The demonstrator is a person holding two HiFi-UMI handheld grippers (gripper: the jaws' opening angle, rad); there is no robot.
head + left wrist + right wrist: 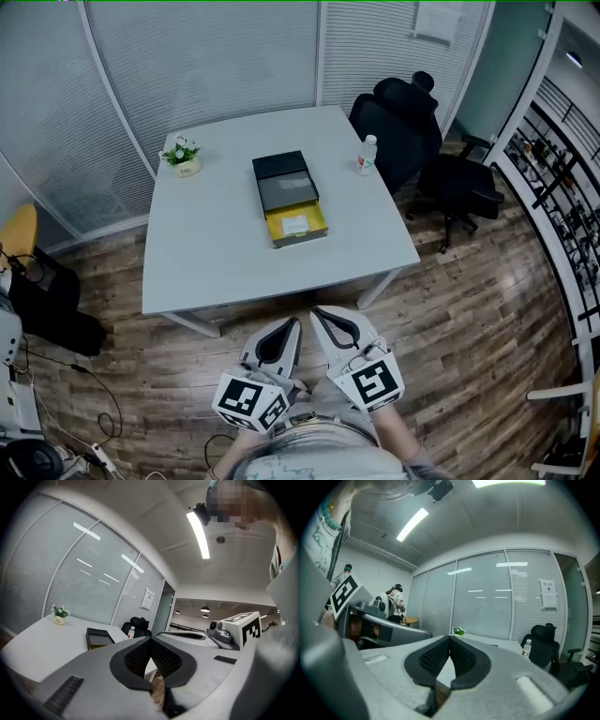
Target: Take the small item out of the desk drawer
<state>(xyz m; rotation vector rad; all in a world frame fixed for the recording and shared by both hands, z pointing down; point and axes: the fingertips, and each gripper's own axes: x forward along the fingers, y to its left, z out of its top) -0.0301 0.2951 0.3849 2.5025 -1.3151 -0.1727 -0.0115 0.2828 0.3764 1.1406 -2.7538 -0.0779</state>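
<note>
Black boxy drawer unit [284, 178] | yellow open drawer [302, 238] | white square desk [216, 244]

Matt pale desk top [206, 244], glossy wood-plank floor [469, 309], matt black drawer box [281, 169], seemingly clear plastic bottle [367, 156]

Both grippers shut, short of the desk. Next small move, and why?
Probably bring the right gripper forward toward the open yellow drawer and part its jaws: it is shut, empty and short of the table, and a pale item lies exposed inside.
</note>
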